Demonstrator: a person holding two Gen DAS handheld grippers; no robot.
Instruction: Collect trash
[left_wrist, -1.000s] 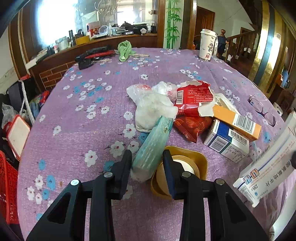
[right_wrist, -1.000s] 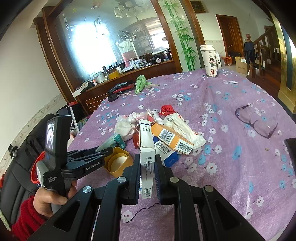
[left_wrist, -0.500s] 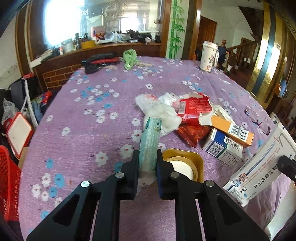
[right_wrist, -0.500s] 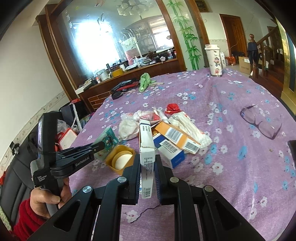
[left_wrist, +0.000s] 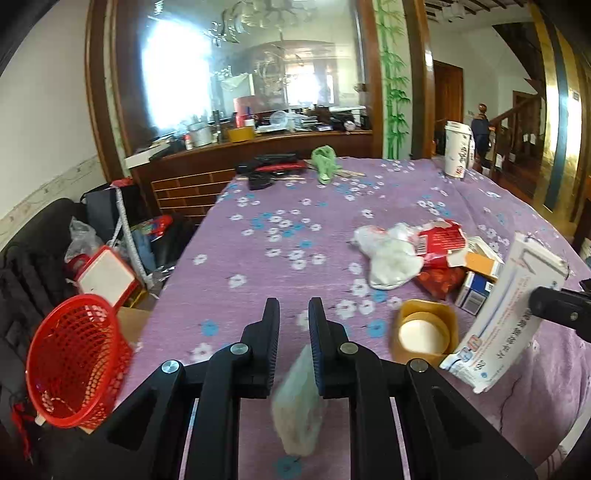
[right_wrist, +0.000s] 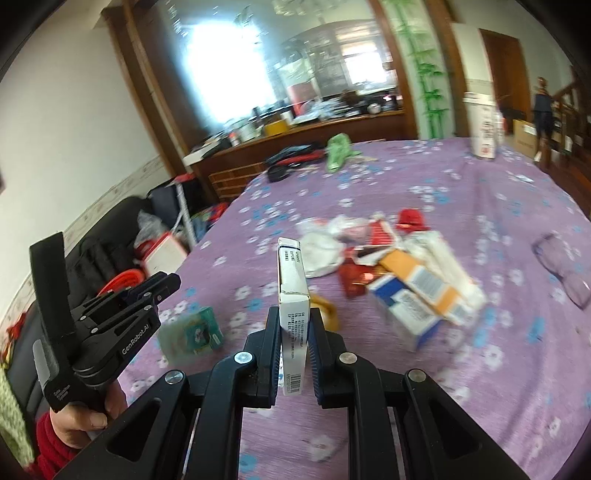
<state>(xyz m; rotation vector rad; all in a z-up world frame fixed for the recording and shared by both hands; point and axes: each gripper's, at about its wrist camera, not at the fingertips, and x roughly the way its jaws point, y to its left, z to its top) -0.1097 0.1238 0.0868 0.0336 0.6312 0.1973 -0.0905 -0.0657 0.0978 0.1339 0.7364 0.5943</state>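
Note:
My left gripper (left_wrist: 294, 306) is shut on a pale green packet (left_wrist: 300, 400), pinched by its top corner well behind the fingertips. The packet hangs down, blurred, and nothing is between the tips. In the right wrist view the same packet (right_wrist: 192, 332) dangles under the left gripper (right_wrist: 170, 286), which a hand (right_wrist: 81, 417) holds. My right gripper (right_wrist: 293, 314) is shut on a tall white medicine box (right_wrist: 293, 280), upright over the purple tablecloth (right_wrist: 369, 398). That box (left_wrist: 509, 314) also shows at the right of the left wrist view. A red mesh basket (left_wrist: 74, 362) sits off the table's left edge.
A trash pile lies mid-table: white bag (left_wrist: 391, 254), red wrapper (left_wrist: 441, 240), yellow tub (left_wrist: 423, 332), orange box (right_wrist: 417, 273), blue box (right_wrist: 402, 306). Glasses (right_wrist: 561, 273) lie at the right. A paper cup (left_wrist: 456, 151) and green cloth (left_wrist: 325, 164) stand at the far side.
The left gripper closed on the green packet, lifted it and swung left toward the red basket; the packet pivoted down. The right gripper carried its box leftward.

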